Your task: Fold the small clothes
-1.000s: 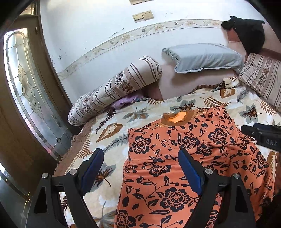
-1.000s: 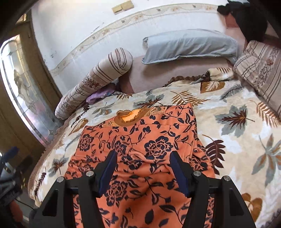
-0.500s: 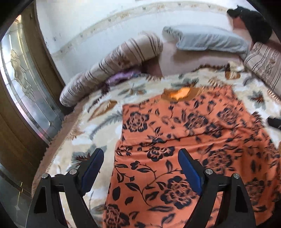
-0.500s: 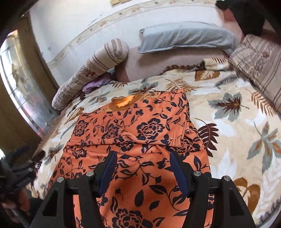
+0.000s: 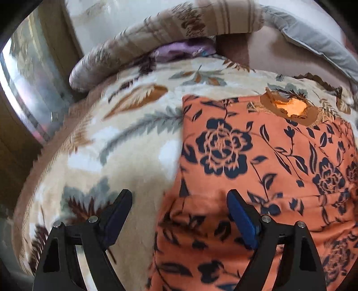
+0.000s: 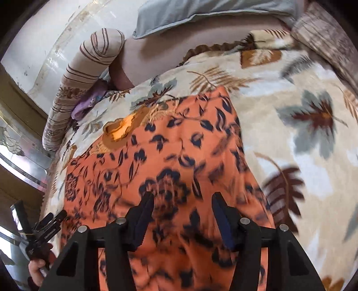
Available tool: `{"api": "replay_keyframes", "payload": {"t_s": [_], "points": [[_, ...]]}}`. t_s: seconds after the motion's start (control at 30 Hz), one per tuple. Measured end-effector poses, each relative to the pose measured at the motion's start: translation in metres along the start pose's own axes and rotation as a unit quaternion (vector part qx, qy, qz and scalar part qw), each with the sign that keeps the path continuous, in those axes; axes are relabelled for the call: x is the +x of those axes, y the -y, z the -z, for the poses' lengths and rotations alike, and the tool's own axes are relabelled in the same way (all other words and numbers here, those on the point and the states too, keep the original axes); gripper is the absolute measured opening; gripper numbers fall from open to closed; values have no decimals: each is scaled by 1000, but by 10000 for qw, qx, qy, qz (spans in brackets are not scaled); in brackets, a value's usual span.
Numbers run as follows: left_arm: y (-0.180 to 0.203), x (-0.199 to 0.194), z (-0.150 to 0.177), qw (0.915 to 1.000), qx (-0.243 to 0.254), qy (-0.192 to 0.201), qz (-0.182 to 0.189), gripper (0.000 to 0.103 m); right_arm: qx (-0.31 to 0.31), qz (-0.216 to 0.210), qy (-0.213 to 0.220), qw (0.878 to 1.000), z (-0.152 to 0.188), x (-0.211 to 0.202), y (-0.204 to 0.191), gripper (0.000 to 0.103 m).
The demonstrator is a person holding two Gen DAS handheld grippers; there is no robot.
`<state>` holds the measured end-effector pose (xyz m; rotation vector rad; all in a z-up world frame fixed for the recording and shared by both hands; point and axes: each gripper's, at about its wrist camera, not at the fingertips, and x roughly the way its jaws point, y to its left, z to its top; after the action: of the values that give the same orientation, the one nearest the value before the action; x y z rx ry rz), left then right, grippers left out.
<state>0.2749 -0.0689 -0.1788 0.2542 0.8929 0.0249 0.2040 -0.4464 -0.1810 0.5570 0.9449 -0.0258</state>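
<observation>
An orange garment with dark flower print point(image 5: 257, 170) point(image 6: 170, 156) lies spread flat on a leaf-patterned blanket point(image 5: 116, 143) point(image 6: 302, 116), its neckline point(image 5: 290, 105) point(image 6: 120, 129) at the far end. My left gripper point(image 5: 179, 201) hangs open over the garment's left edge, one finger above the blanket, the other above the cloth. My right gripper point(image 6: 182, 200) is over the garment's middle, near its right edge; its jaws are closing with nothing held between them. In the right wrist view the left gripper point(image 6: 42, 228) shows at the lower left, held by a hand.
A striped bolster point(image 5: 170, 38) point(image 6: 89, 82) and a grey pillow point(image 5: 313, 42) point(image 6: 197, 13) lie at the head of the bed by the white wall. A purple cloth point(image 5: 183, 49) is tucked under the bolster. A glass door point(image 5: 24, 82) stands at the left.
Both grippers have come down and forward, closer to the garment. The left one shifted toward the garment's left edge. The right jaws have narrowed a little.
</observation>
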Motion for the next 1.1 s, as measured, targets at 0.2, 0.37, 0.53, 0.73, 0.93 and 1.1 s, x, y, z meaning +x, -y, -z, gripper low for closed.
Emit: {"api": "replay_keyframes", "payload": {"t_s": [0.2, 0.37, 0.53, 0.73, 0.93, 1.1], "points": [[19, 23, -2, 9990, 413, -183, 72, 87, -85, 374, -246, 9990, -17, 54, 4, 55], [21, 17, -4, 9987, 481, -161, -41, 87, -219, 521, 92, 9984, -24, 47, -1, 56], [20, -9, -7, 9989, 373, 209, 207, 87, -567, 13, 28, 9984, -9, 31, -33, 56], [27, 14, 1, 9972, 472, -489, 308, 88, -1137, -222, -605, 9914, 25, 53, -74, 57], [17, 10, 3, 9980, 232, -459, 374, 88, -1102, -180, -629, 9918, 31, 40, -74, 57], [16, -7, 5, 9991, 201, -50, 371, 88, -753, -65, -426, 9962, 28, 14, -54, 57]]}}
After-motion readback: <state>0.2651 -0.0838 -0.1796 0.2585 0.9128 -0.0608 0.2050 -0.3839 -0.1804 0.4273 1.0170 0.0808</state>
